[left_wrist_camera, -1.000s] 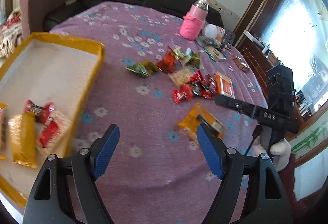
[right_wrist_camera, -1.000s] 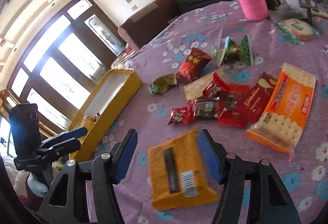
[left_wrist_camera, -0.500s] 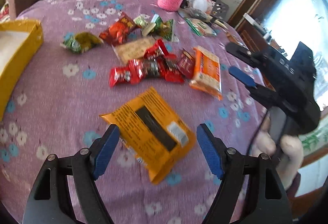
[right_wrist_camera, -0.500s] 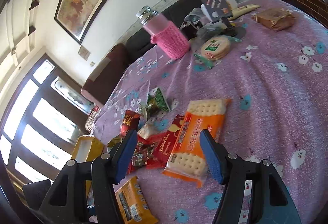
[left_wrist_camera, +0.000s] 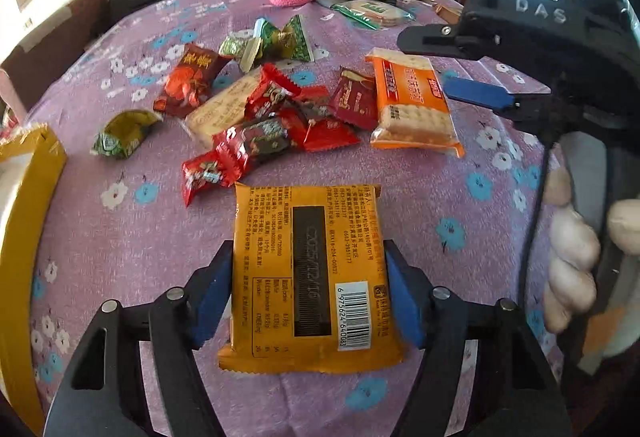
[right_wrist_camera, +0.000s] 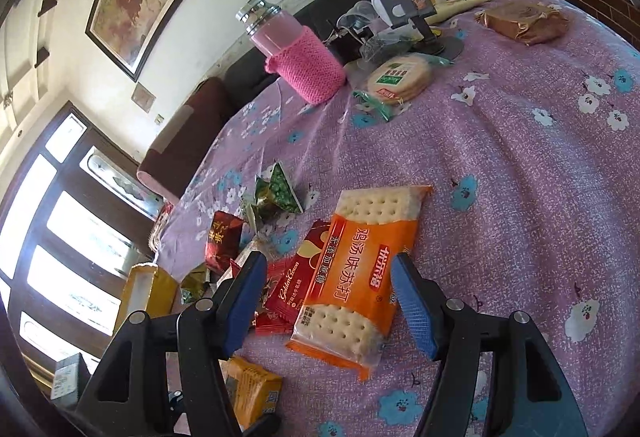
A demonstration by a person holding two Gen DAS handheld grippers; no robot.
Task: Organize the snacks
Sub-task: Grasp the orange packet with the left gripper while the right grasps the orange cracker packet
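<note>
A: What is seen at the left?
B: The yellow snack packet (left_wrist_camera: pixel 310 277) is flanked by the left gripper (left_wrist_camera: pixel 308 293), jaws spread, touching its edges.
A: And rightward?
B: The orange cracker pack (right_wrist_camera: pixel 356 277) is straddled by the right gripper (right_wrist_camera: pixel 332 301), jaws wide apart.

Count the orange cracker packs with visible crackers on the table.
1: the orange cracker pack lies right of the red snack pile, under the open right gripper. Others may be hidden.
</note>
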